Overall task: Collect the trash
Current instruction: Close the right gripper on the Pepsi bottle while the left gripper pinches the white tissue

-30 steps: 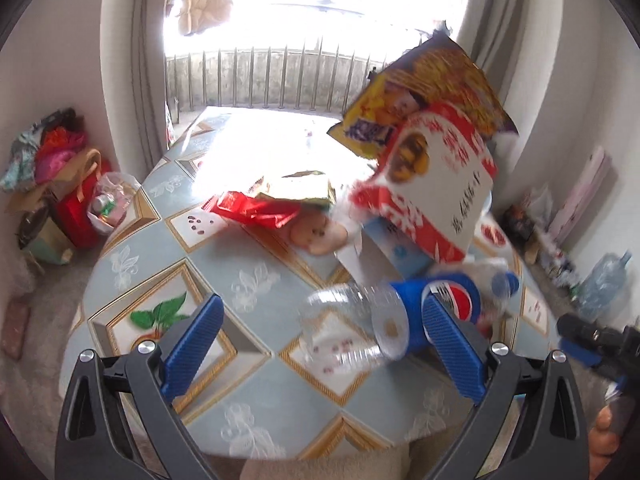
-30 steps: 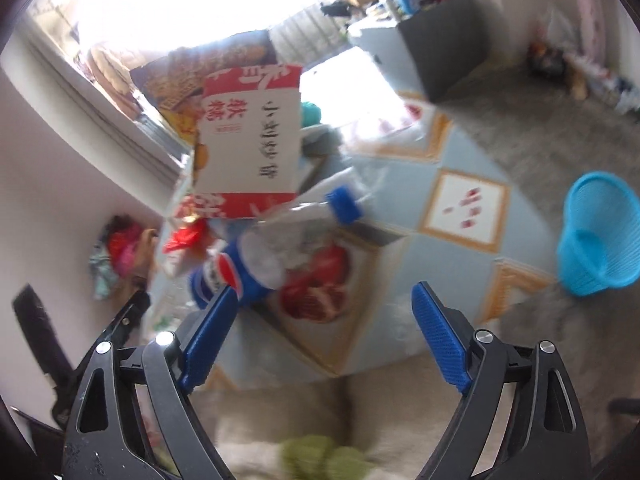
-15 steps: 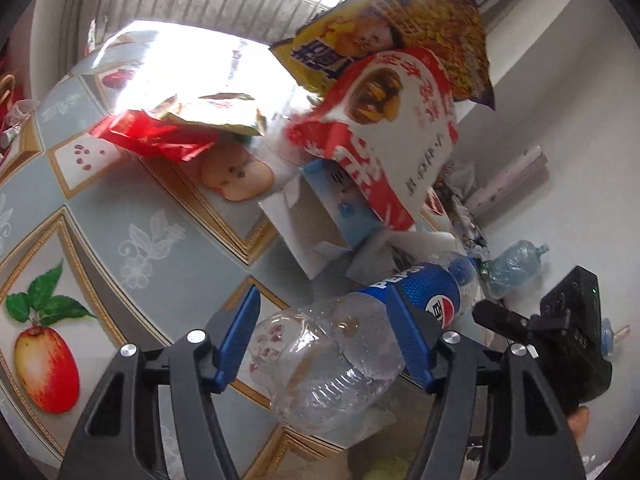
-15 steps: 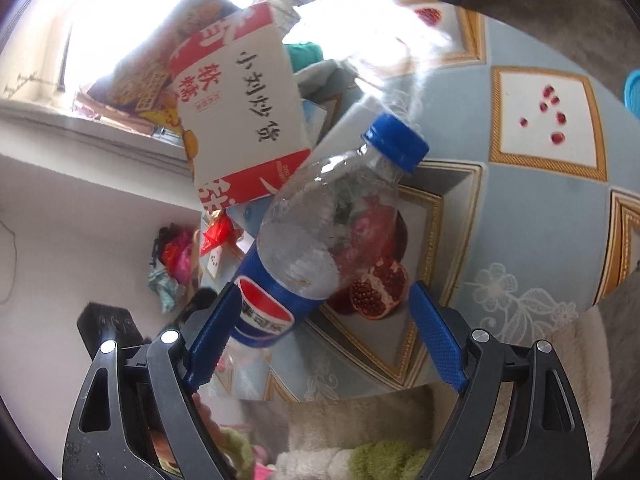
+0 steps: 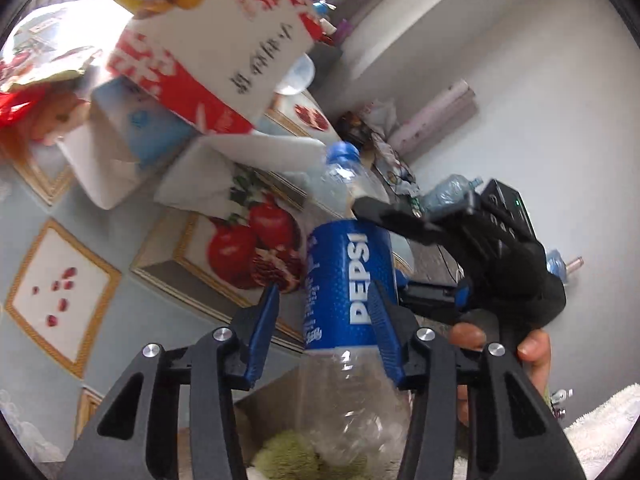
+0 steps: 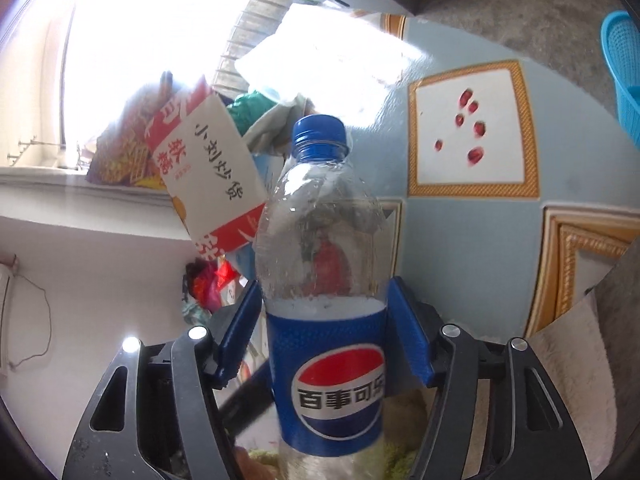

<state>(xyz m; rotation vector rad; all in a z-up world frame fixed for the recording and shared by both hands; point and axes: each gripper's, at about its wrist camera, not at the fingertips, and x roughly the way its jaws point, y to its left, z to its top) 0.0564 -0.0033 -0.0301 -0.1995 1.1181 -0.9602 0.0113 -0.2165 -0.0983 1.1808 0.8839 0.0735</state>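
Bench (image 5: 132, 316): blue-grey cloth with gold-framed fruit panels; pomegranate panel (image 5: 256, 244) sits just past your left tongs.

Trash heap on the bench: red-and-white snack bag (image 5: 224, 48) leaning over a white-and-blue carton (image 5: 120, 140); red wrapper (image 5: 12, 108) at the far edge. From the right wrist the same snack bag (image 6: 208, 176) shows beside the bottle neck.

Blue basket (image 6: 624, 76) on the floor, well apart from the bench.

Pepsi bottle (image 5: 348, 284), clear, empty, blue cap, lifted off the bench between both tools.

Your right tongs (image 6: 326, 336) are closed onto the bottle (image 6: 324, 280) at the top of its blue label, both pads touching.

Your left tongs (image 5: 324, 336) are partly open around the label: one pad meets it, the other stands clear.
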